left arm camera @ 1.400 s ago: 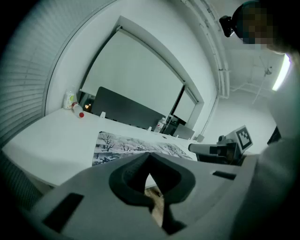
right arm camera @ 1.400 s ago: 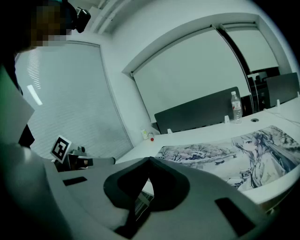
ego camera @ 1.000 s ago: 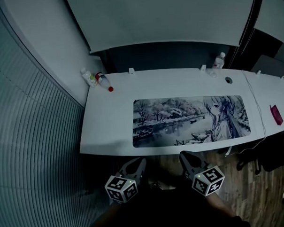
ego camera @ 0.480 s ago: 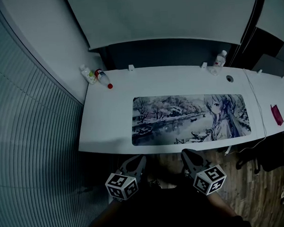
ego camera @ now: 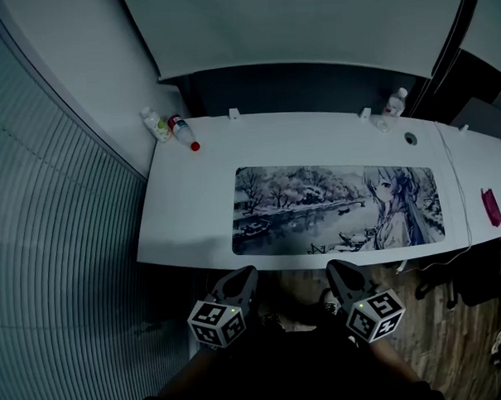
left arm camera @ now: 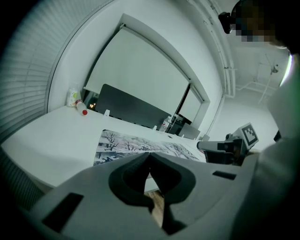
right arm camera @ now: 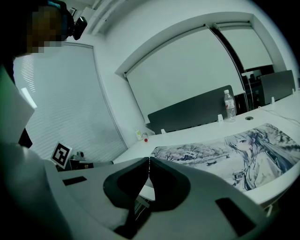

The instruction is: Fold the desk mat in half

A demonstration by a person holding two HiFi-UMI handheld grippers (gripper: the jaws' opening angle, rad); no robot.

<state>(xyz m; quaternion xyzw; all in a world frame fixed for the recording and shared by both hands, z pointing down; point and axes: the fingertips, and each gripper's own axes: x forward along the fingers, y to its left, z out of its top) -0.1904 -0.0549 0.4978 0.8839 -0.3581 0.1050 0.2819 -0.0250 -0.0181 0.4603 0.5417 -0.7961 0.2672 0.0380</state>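
White laminate forms the desk (ego camera: 192, 197). The desk mat (ego camera: 338, 208), printed with a grey winter landscape and a drawn figure, lies fully flat on it, with its long side parallel to the near edge and just inside that edge. This position puts both near corners within reach of a person standing at the front. The left gripper (ego camera: 244, 275) and the right gripper (ego camera: 338, 269) hang side by side below the desk edge, in front of the mat's left and middle portions, and touch nothing. Both gripper views show each pair of jaws closed tip to tip with nothing between them, which suits a rest posture rather than a grasp. The fold has not begun. Judged from this layout, the next step calls for opening the jaws and taking hold of one short end of the mat, one corner per gripper. Two bottles (ego camera: 181, 132) at the far left corner and a third bottle (ego camera: 395, 102) at the far right stand well apart from the mat. None of them should obstruct the end as it is carried across.
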